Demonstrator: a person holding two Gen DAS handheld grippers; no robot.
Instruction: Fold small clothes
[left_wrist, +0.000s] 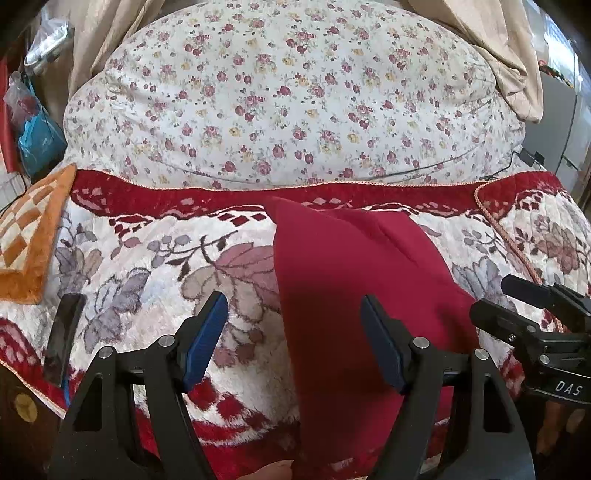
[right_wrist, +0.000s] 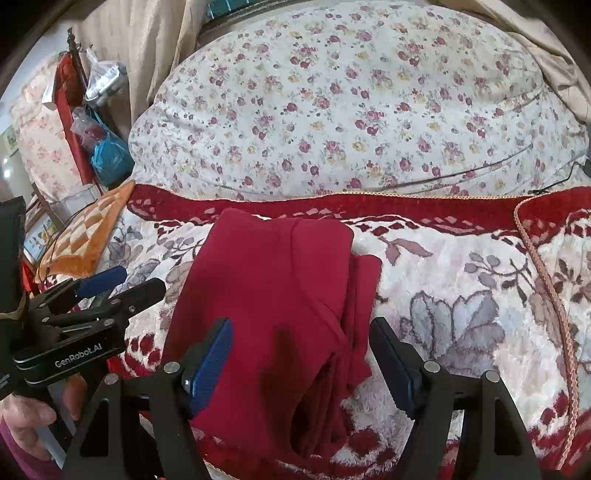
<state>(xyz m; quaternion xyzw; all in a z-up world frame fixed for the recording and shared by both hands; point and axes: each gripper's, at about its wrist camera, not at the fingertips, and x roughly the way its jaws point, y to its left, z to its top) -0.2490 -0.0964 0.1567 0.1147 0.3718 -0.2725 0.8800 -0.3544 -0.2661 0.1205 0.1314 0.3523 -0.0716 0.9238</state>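
A dark red garment (left_wrist: 351, 288) lies folded into a long strip on a plush red-and-white floral blanket (left_wrist: 155, 266). In the right wrist view the garment (right_wrist: 273, 295) shows stacked layers along its right edge. My left gripper (left_wrist: 295, 343) is open and empty, over the garment's left edge near the front. My right gripper (right_wrist: 303, 365) is open and empty, straddling the garment's near end. Each gripper shows in the other's view: the right one (left_wrist: 524, 306) at the right, the left one (right_wrist: 110, 284) at the left, both apart from the cloth.
A big white pillow with small roses (left_wrist: 288, 96) rises behind the blanket. An orange checked cushion (left_wrist: 33, 236) lies at the left. A dark phone-like object (left_wrist: 62, 332) lies near the blanket's left front. Bags (right_wrist: 107, 151) hang at the far left.
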